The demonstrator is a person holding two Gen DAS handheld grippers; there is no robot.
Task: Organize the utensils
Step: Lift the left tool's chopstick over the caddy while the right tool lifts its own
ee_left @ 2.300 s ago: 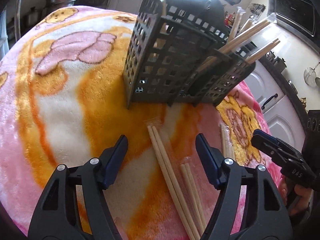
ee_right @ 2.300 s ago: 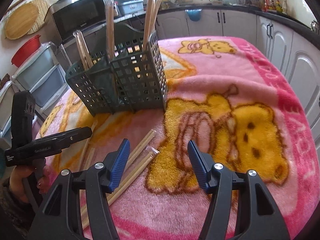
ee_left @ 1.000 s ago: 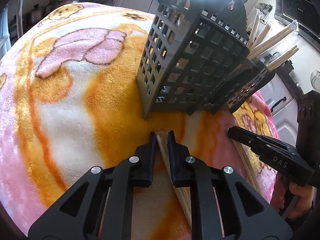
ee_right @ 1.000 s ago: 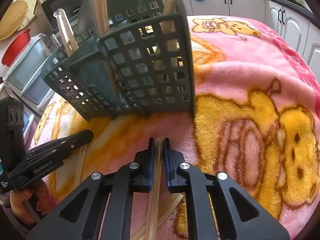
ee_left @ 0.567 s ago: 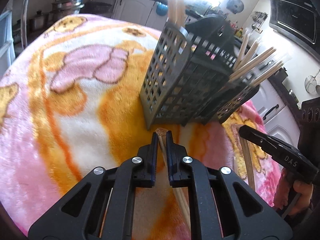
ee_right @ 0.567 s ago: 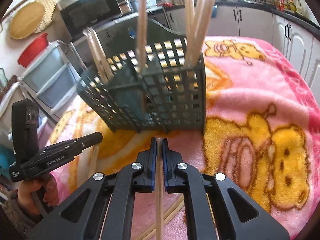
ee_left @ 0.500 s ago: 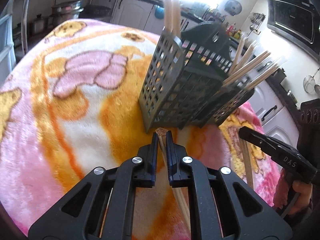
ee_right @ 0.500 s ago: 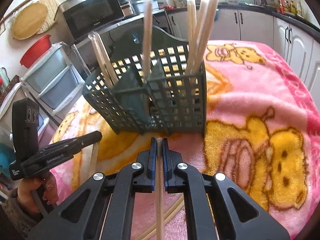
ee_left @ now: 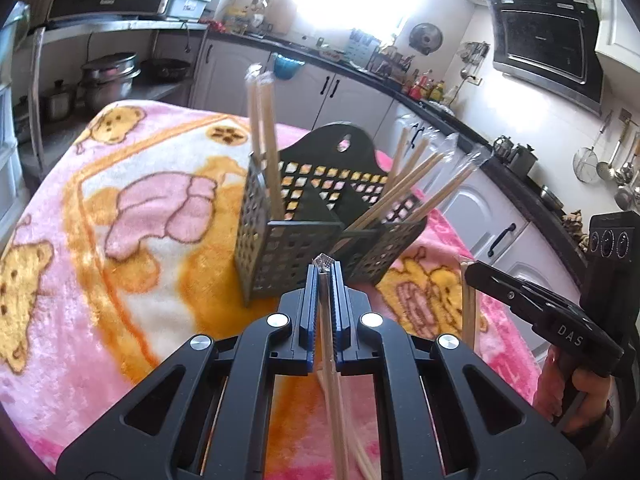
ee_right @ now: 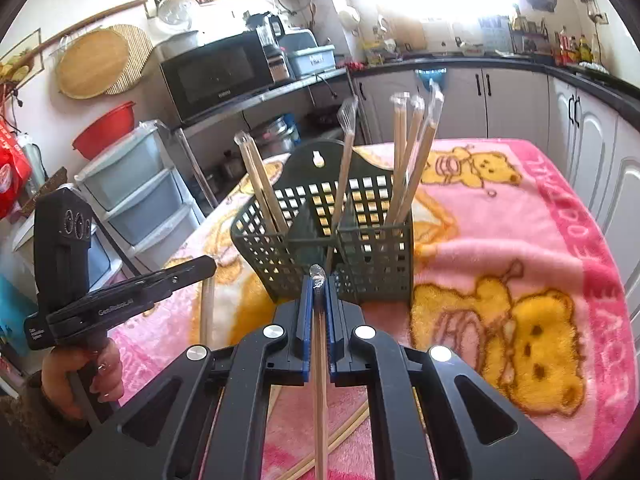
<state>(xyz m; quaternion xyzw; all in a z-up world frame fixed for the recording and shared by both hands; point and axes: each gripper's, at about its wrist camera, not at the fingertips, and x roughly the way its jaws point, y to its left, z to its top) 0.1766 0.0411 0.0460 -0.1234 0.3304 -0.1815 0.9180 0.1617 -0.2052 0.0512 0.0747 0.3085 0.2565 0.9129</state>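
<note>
A dark green slotted utensil caddy [ee_left: 304, 240] [ee_right: 360, 248] stands on the pink bear blanket with several wrapped chopstick pairs upright in its compartments. My left gripper [ee_left: 325, 276] is shut on a wrapped chopstick pair [ee_left: 332, 368], held above the blanket just before the caddy. My right gripper [ee_right: 318, 284] is shut on another wrapped chopstick pair [ee_right: 319, 392], also raised in front of the caddy. Each gripper shows in the other's view, the right one [ee_left: 520, 300] and the left one [ee_right: 132, 292], each with its chopsticks hanging down.
More loose chopsticks [ee_right: 340, 436] lie on the blanket [ee_right: 500, 248] below my right gripper. Kitchen cabinets and counters [ee_left: 480, 208] surround the table. A drawer unit [ee_right: 136, 200] and microwave [ee_right: 216, 72] stand to the left.
Both grippers closed on chopstick pairs lying on the blanket and have lifted them up and back, so the caddy now sits lower and farther in both views.
</note>
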